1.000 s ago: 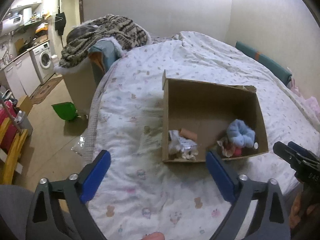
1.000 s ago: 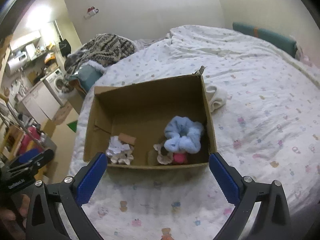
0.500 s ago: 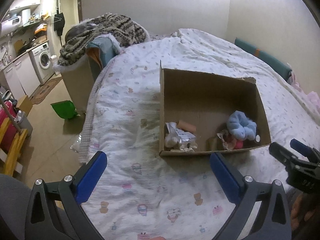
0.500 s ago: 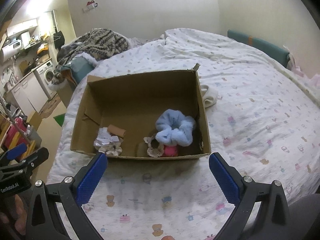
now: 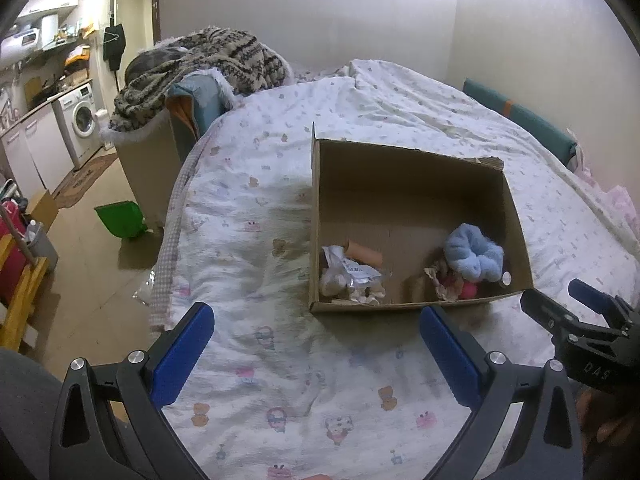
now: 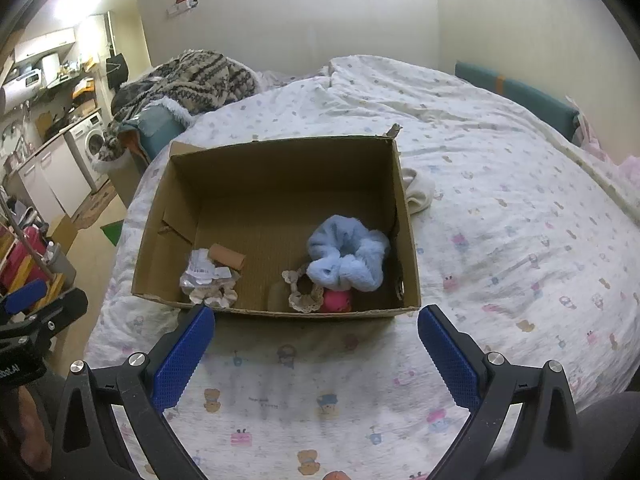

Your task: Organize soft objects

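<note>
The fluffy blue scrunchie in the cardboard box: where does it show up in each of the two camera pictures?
Left wrist view: the blue scrunchie lies right of centre, in the box's near right corner.
Right wrist view: the blue scrunchie lies just right of centre, by the box's right wall.
Shared landmark: the cardboard box on the bed; a pink item lies just in front of the scrunchie.

The cardboard box is matt brown, with rough torn edges at its corner. Inside, the blue scrunchie looks plush and fuzzy; the cream scrunchie seems lacy, though it is small to judge. The bedsheet is soft printed cloth, wrinkled. Both the right gripper and left gripper have matt black plastic arms, textured blue pads and shiny metal screws.
</note>
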`<action>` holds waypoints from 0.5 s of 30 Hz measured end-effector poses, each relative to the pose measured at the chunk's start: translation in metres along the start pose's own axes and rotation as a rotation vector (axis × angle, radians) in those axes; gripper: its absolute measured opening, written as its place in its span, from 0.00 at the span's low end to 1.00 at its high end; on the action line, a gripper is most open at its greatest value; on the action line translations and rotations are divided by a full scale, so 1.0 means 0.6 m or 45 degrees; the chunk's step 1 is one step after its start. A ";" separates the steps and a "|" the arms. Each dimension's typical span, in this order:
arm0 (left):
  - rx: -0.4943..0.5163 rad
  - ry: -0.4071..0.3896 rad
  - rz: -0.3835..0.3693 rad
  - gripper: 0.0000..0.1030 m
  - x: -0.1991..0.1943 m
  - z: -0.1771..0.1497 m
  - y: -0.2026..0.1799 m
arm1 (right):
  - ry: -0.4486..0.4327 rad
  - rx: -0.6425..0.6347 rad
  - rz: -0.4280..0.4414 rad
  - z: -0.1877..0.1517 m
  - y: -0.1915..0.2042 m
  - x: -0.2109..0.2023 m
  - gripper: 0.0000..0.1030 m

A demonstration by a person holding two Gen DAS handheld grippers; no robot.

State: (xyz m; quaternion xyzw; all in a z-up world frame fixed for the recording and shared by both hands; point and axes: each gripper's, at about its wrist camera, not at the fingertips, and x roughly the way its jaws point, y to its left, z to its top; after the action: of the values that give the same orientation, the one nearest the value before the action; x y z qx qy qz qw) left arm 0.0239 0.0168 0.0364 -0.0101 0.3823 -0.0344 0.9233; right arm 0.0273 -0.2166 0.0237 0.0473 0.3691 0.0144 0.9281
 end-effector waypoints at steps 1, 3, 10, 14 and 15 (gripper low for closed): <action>0.000 0.000 -0.001 0.99 0.000 0.000 -0.001 | 0.000 -0.002 0.001 -0.001 0.001 0.000 1.00; -0.001 0.005 -0.002 0.99 0.000 0.000 0.000 | -0.002 -0.007 0.002 -0.001 0.002 0.000 1.00; -0.015 0.003 -0.008 0.99 -0.002 0.003 0.002 | -0.001 -0.017 0.007 0.000 0.007 0.000 1.00; -0.022 0.006 -0.014 0.99 -0.002 0.005 0.003 | -0.004 -0.033 0.000 0.001 0.010 0.002 1.00; -0.023 0.005 -0.015 0.99 -0.002 0.004 0.004 | -0.001 -0.035 0.000 0.000 0.011 0.003 1.00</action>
State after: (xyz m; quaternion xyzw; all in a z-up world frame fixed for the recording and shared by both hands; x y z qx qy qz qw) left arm 0.0249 0.0189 0.0390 -0.0205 0.3844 -0.0364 0.9222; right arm 0.0289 -0.2100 0.0231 0.0345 0.3685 0.0193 0.9288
